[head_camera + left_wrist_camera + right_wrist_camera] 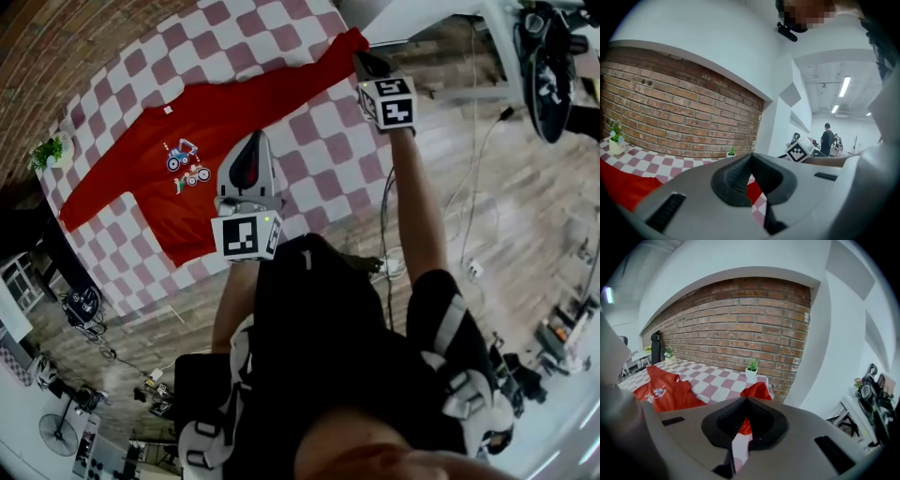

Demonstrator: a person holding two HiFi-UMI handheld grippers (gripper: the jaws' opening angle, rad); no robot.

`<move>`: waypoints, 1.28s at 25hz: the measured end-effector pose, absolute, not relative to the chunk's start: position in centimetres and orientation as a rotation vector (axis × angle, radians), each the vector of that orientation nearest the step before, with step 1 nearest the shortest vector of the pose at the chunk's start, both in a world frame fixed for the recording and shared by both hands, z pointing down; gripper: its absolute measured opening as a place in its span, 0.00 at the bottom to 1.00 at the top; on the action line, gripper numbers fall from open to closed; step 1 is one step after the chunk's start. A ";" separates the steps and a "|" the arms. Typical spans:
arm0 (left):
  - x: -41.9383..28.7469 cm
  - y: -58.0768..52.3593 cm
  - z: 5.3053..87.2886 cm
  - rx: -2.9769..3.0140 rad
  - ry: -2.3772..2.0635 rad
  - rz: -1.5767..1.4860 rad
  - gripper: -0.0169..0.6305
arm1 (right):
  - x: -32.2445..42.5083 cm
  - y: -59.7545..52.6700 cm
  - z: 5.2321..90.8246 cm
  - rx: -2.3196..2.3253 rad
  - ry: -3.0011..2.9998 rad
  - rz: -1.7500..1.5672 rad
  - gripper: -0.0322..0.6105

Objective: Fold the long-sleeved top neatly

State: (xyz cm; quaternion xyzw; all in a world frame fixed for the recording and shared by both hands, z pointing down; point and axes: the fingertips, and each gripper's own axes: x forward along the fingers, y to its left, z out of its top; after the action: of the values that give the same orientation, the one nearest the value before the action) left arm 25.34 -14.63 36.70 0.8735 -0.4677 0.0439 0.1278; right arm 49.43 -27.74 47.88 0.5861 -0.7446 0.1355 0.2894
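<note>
A red long-sleeved top (187,150) with a small print on its chest lies spread flat on the red-and-white checked table (309,122), sleeves stretched out to both sides. My left gripper (253,141) hangs above the top's body, jaws shut with nothing in them. In the left gripper view the top (623,187) shows low at the left, past the closed jaws (751,161). My right gripper (364,58) is raised beside the right sleeve's end (349,42), shut and empty. In the right gripper view that sleeve end (757,391) lies slightly bunched beyond the jaws (743,401).
A brick wall runs behind the table. A small potted plant (47,152) stands at the table's left end and another (751,371) near the right sleeve. Wooden floor with cables (473,234) lies to the right. A person (828,139) stands far off.
</note>
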 end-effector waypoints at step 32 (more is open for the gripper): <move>3.8 0.5 30.1 2.397 -1.738 0.083 0.03 | 25.7 -15.9 37.7 1.378 -2.144 -0.037 0.07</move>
State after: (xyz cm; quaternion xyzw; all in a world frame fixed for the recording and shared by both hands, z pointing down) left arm 3.83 0.46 30.08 0.8060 -0.5844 0.0280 0.0900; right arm 25.65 -15.91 37.66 0.5169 -0.8045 -0.0141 0.2921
